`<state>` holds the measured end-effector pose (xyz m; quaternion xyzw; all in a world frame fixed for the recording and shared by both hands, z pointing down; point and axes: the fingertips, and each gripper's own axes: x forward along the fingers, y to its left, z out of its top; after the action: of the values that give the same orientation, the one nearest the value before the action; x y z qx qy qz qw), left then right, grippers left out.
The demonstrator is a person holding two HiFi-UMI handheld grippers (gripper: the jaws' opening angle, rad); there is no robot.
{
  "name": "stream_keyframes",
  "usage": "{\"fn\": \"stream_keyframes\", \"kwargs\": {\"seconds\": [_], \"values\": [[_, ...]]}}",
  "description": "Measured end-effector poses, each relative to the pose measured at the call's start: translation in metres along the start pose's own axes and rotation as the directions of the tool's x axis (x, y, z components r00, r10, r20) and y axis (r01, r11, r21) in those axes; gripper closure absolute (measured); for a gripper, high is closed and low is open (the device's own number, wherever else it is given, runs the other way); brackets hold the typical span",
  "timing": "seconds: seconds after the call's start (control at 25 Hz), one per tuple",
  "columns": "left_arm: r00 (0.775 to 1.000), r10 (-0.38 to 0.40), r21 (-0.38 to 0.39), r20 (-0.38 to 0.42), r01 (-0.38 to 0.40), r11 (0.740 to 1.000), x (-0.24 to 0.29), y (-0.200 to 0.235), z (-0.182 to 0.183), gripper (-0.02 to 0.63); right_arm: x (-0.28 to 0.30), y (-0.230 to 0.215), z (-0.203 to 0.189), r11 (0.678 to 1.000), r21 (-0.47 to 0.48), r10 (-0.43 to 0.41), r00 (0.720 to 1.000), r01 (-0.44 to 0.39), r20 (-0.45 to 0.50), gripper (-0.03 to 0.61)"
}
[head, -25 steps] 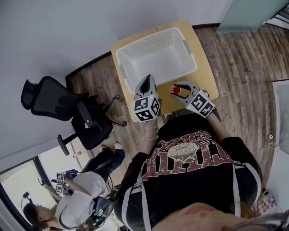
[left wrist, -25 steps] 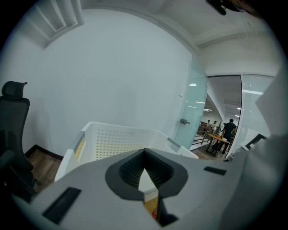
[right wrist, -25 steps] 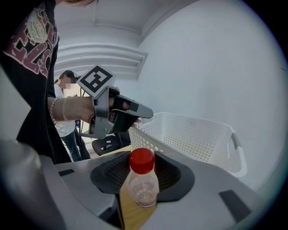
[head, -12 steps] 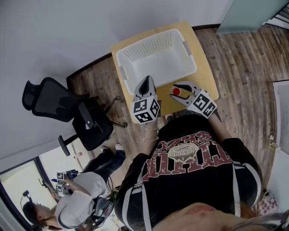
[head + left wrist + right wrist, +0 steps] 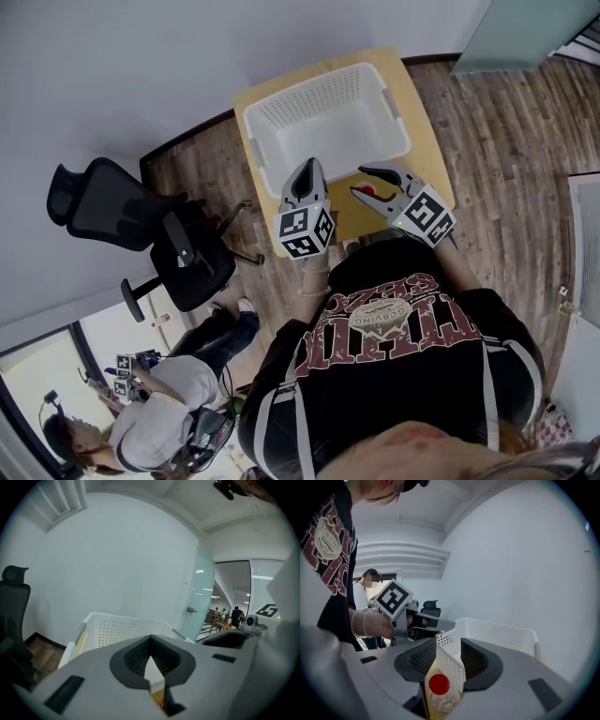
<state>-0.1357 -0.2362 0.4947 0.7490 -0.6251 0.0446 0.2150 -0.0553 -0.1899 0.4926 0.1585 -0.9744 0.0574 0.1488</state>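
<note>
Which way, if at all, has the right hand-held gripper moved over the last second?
Yes. Right hand-held gripper has shifted toward the white basket; in its own view the red-capped bottle sits lower and the basket closer.

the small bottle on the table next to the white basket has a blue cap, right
No, the cap is red, not blue. The right gripper view shows the small clear bottle with a red cap on the table next to the white basket.

One basket (image 5: 314, 87), one red-capped bottle (image 5: 367, 194), one table (image 5: 427, 159), seemingly one chair (image 5: 103, 202).
</note>
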Motion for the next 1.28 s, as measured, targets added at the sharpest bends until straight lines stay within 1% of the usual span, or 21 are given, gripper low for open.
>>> {"fn": "stream_keyframes", "kwargs": {"seconds": [0.12,0.6,0.92,1.12,1.28], "values": [[1.000,-0.004,0.003,0.008,0.004,1.000,-0.001,-0.002,0.003,0.569,0.000,-0.007,0.014,1.000,0.002,-0.021,0.999,0.021,0.037,0.408],[0.999,-0.032,0.013,0.035,0.032,0.999,-0.003,-0.013,0.018,0.569,-0.001,-0.033,0.045,0.997,-0.002,-0.077,0.991,0.078,0.106,0.408],[0.996,-0.057,0.022,0.063,0.055,0.998,-0.005,-0.025,0.031,0.569,-0.003,-0.051,0.059,0.993,0.012,-0.118,0.983,0.118,0.138,0.408],[0.994,-0.073,0.027,0.081,0.071,0.997,-0.006,-0.029,0.041,0.569,0.001,-0.061,0.065,0.991,0.023,-0.131,0.982,0.129,0.138,0.410],[0.991,-0.091,0.029,0.094,0.089,0.996,-0.008,-0.033,0.048,0.569,0.002,-0.067,0.069,0.990,0.040,-0.142,0.978,0.138,0.151,0.441]]}}
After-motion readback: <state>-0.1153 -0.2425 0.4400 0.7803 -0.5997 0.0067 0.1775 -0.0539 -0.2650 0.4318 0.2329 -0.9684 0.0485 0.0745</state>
